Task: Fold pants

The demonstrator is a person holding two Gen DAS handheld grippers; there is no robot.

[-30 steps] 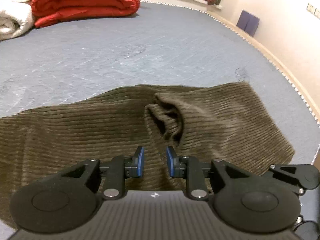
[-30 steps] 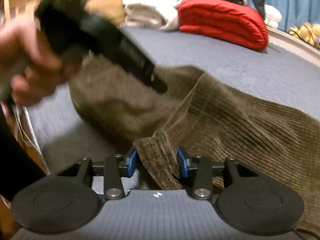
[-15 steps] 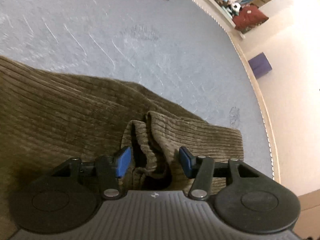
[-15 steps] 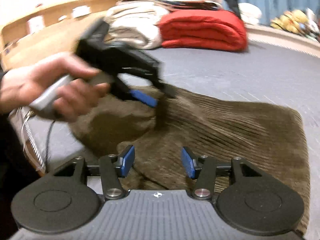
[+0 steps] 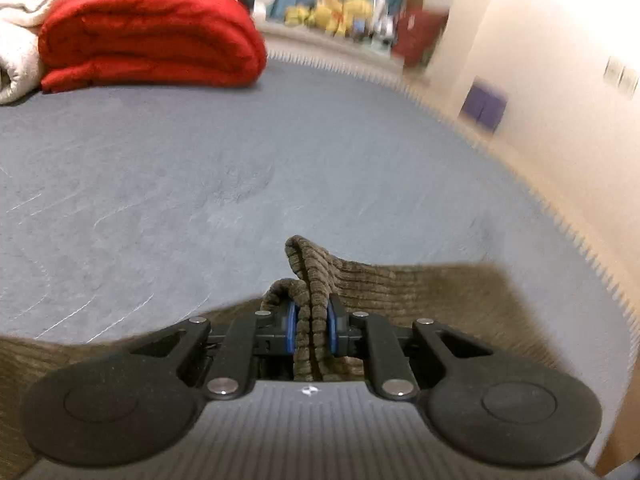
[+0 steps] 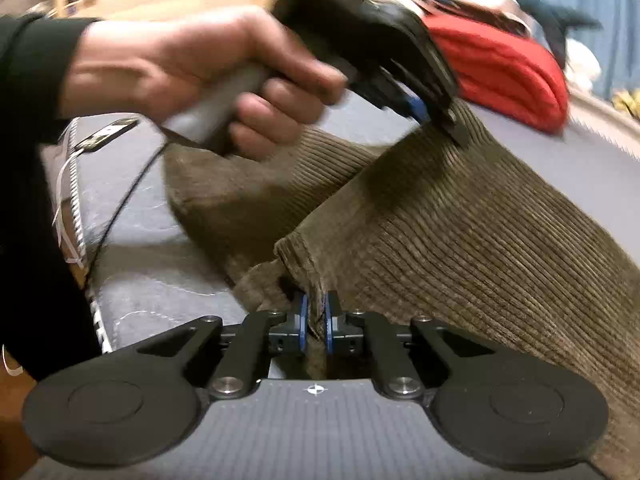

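Observation:
The olive-brown corduroy pants (image 6: 460, 232) lie on the grey-blue bed (image 5: 200, 184). My left gripper (image 5: 312, 330) is shut on a bunched fold of the pants (image 5: 316, 280), lifted off the bed. In the right wrist view the left gripper (image 6: 436, 116) shows in a hand, pulling the cloth up into a ridge. My right gripper (image 6: 316, 326) is shut on a nearer edge of the pants, also raised.
A folded red duvet (image 5: 152, 36) and white blankets (image 5: 16, 28) lie at the far end of the bed. Soft toys (image 5: 340, 12) sit beyond the bed's edge. A wall (image 5: 560, 60) runs along the right side. A cable (image 6: 120, 208) hangs from the left gripper's handle.
Both grippers were open over the pants half a second ago; both have shut on folds of the cloth and lifted them. The left gripper has tilted up toward the far end of the bed.

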